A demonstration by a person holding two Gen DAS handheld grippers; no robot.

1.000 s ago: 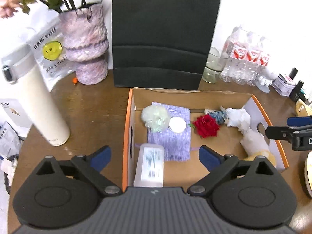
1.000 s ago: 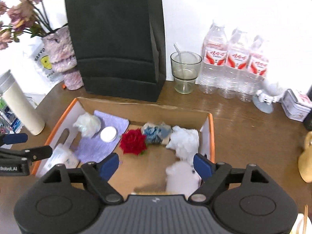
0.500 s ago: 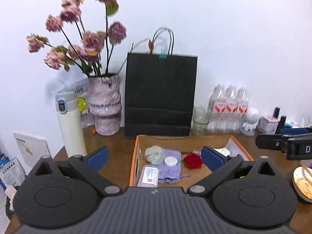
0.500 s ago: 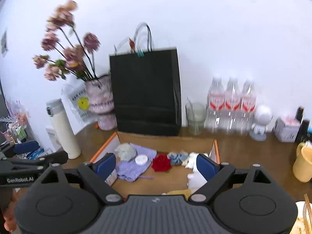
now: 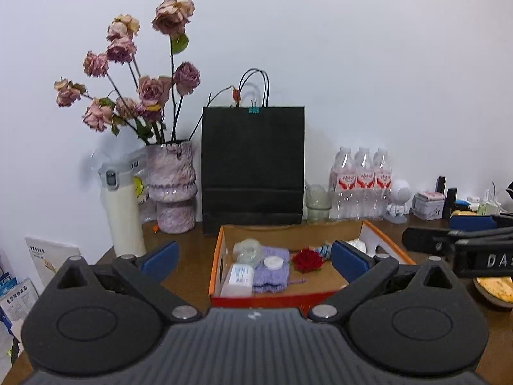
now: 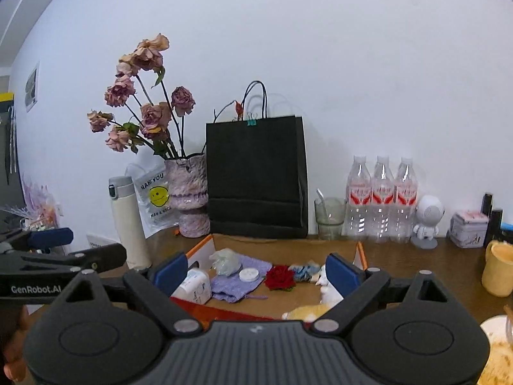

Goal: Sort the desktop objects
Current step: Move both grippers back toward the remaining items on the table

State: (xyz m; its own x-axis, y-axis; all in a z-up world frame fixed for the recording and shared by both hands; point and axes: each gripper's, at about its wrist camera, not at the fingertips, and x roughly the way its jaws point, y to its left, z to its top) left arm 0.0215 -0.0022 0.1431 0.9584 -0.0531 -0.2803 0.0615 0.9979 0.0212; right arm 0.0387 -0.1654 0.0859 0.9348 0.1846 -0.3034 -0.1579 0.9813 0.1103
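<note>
An orange-edged cardboard box sits on the brown desk. It holds a clear bottle, a purple cloth, a white round lid, a crumpled plastic wad, a red rose, a blue scrap and white soft items. My left gripper is open and empty, held back above the box's near edge. My right gripper is open and empty, also above the near edge.
Behind the box stand a black paper bag, a vase of dried roses, a white thermos, a glass, three water bottles, a small robot figure, a tin and a yellow mug.
Both grippers have pulled up and back from inside the box, so the whole desk and wall now show. Both stay open and empty.
</note>
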